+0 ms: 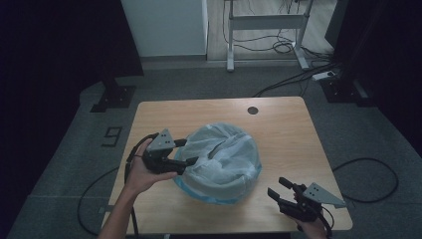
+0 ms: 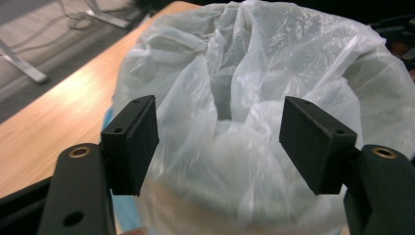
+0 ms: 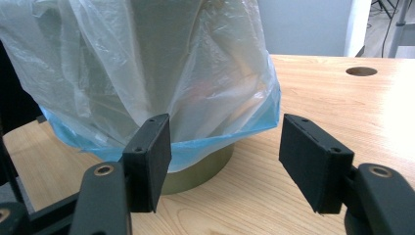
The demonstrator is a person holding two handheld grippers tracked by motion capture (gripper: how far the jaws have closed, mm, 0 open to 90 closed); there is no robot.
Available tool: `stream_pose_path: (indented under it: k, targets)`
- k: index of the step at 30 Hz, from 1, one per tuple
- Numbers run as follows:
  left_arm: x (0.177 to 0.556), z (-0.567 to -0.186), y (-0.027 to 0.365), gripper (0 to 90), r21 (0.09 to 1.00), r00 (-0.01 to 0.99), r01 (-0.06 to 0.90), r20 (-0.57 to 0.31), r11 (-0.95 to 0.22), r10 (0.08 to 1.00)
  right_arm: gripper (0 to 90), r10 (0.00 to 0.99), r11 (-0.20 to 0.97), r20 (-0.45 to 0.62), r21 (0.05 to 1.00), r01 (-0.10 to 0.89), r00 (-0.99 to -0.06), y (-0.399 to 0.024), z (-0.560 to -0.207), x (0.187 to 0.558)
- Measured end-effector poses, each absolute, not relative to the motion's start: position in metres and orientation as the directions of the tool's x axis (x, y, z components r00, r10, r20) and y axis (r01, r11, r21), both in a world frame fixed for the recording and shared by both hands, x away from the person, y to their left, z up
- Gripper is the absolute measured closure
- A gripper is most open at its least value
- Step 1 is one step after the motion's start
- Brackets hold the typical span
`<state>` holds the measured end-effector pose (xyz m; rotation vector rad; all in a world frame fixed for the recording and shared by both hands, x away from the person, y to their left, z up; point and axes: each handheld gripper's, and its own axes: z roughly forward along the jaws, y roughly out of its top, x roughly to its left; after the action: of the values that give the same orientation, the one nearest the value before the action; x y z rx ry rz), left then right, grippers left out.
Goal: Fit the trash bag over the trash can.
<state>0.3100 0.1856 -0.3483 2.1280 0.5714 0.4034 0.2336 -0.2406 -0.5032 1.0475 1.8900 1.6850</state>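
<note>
At the left of the high view we see our left gripper (image 1: 186, 153) held level at the near-left flank of the bag-lined bin (image 1: 219, 162), its fingers spread apart beside the plastic. In the left gripper view the two black pads stand wide, with the crumpled translucent bag (image 2: 254, 88) rising between and beyond them; neither pad presses on the film, and nothing is clamped.

The bin itself stands near the middle of the wooden counter (image 1: 278, 124), a little toward the near edge. The pale bag is pulled over its rim and hangs down the outside, with a blue hem (image 3: 235, 137) near the bottom (the right gripper view shows this hem clearly, and below it a strip of the bin's olive-coloured wall (image 3: 205, 169) resting on the counter).

Farther right, a round hole (image 1: 253, 110) is set in the counter near its far edge.

At the near-right corner our right gripper (image 1: 278, 189) is well apart from the bin, pointing toward it. Its fingers (image 3: 149, 156) are apart too, with only bare counter between them.
</note>
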Motion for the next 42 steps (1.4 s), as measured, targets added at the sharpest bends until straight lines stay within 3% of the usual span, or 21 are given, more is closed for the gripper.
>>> stream_pose_path:
  k: [20,39,42]
  targets:
    - [0.248,-0.402,0.242,30.5,0.865,0.773,0.289,0.042,-0.410,0.633,35.5,0.770,-0.003,0.181,0.960,0.280,-0.612,-0.250,-0.509,0.237]
    - [0.233,-0.463,0.263,30.7,0.858,0.737,0.368,-0.034,-0.359,0.675,35.3,0.782,0.009,0.175,0.956,0.293,-0.598,-0.253,-0.514,0.239]
    - [0.234,-0.466,0.263,30.6,0.843,0.735,0.373,-0.015,-0.386,0.678,35.3,0.784,0.011,0.174,0.956,0.293,-0.596,-0.254,-0.514,0.239]
